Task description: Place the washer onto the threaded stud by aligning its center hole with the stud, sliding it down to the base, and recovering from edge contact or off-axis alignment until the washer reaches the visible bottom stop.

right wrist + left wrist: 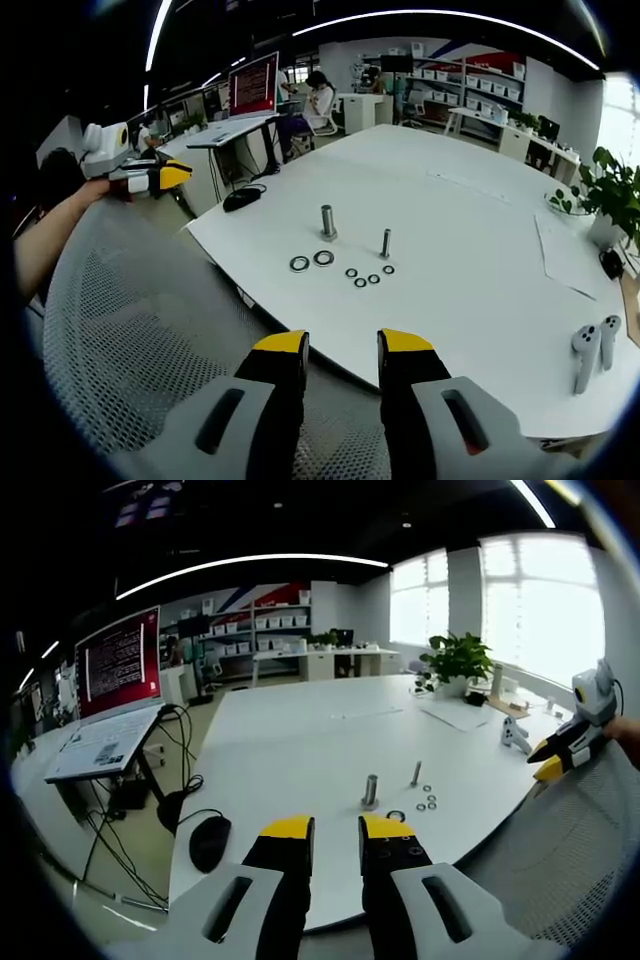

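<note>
Pre-grasp step: washers [323,258] loose on bench [470,290] mid-frame beside stud [327,221]. Both grippers' fingers [285,350] spread, empty. Washer pickup judged needed next.

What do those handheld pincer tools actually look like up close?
Each has two black jaws tipped with yellow pads, set on pale grey bodies with dark oval slots. That goes for the left gripper and the right gripper alike. Seen from the side, each ends in a yellow-and-black tip in front of a whitish block.
</note>
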